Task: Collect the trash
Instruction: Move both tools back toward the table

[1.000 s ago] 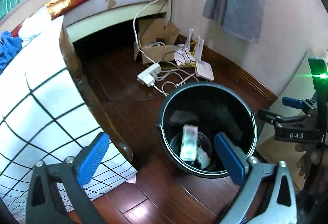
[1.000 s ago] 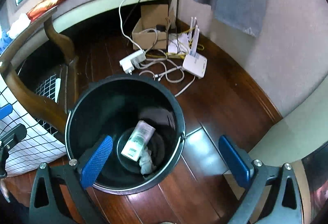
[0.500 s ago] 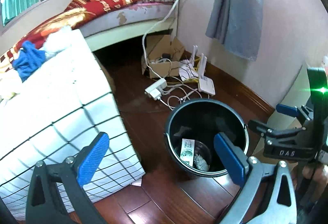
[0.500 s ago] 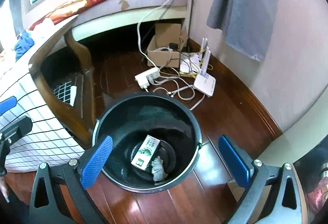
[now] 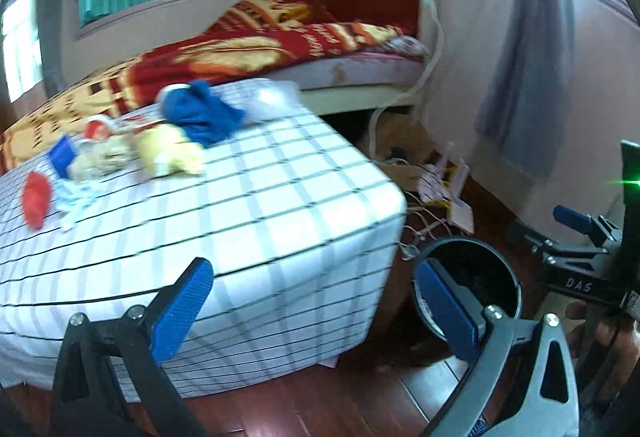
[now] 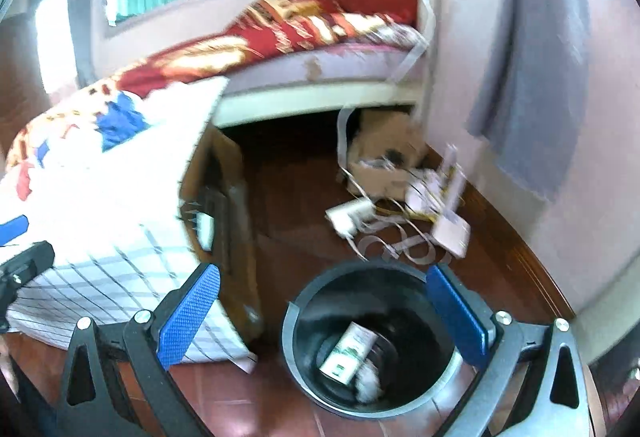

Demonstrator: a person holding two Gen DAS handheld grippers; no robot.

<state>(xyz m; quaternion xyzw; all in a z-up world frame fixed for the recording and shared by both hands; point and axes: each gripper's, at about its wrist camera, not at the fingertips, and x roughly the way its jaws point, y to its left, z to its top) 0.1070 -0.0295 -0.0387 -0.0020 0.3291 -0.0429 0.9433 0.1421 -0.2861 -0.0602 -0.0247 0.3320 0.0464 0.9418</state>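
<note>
Left tongs (image 5: 316, 301): blue pads wide apart, nothing between them; they look across the worktop corner toward the litter.
Right tongs (image 6: 332, 309): also spread, empty; they hang over the black round plastic bin (image 6: 400, 273).
Bin: on the dark wooden floor (image 6: 292, 173), just right of the worktop corner. In the left view its rim (image 5: 468, 243) shows behind the right pad.
Bin contents: a small white-and-green carton (image 6: 348, 353) and a crumpled white tissue (image 6: 370, 383) lie touching at the bottom.
Worktop: covered by a white cloth with a dark grid (image 5: 256, 205), hanging over the near edge.
Trash left on worktop: a crumpled blue wrapper (image 5: 204, 111) far, a yellow soft lump (image 5: 168, 149) just nearer it, pale crumpled paper (image 5: 100, 157), a small blue packet (image 5: 62, 155), a red piece (image 5: 36, 197) at far left. Both views are motion-blurred, so we cannot tell materials for sure.
Step in hand (our judgement): heading to the worktop for the next piece.
How to do it well: we would pick the yellow lump or blue wrapper, nearest the bin side; come down from above with the pads straddling one piece only; close gently, since soft litter crushes and slips; lift clear without snagging the cloth.
Risk: pinching the cloth along with the piece would drag neighbouring litter.
</note>
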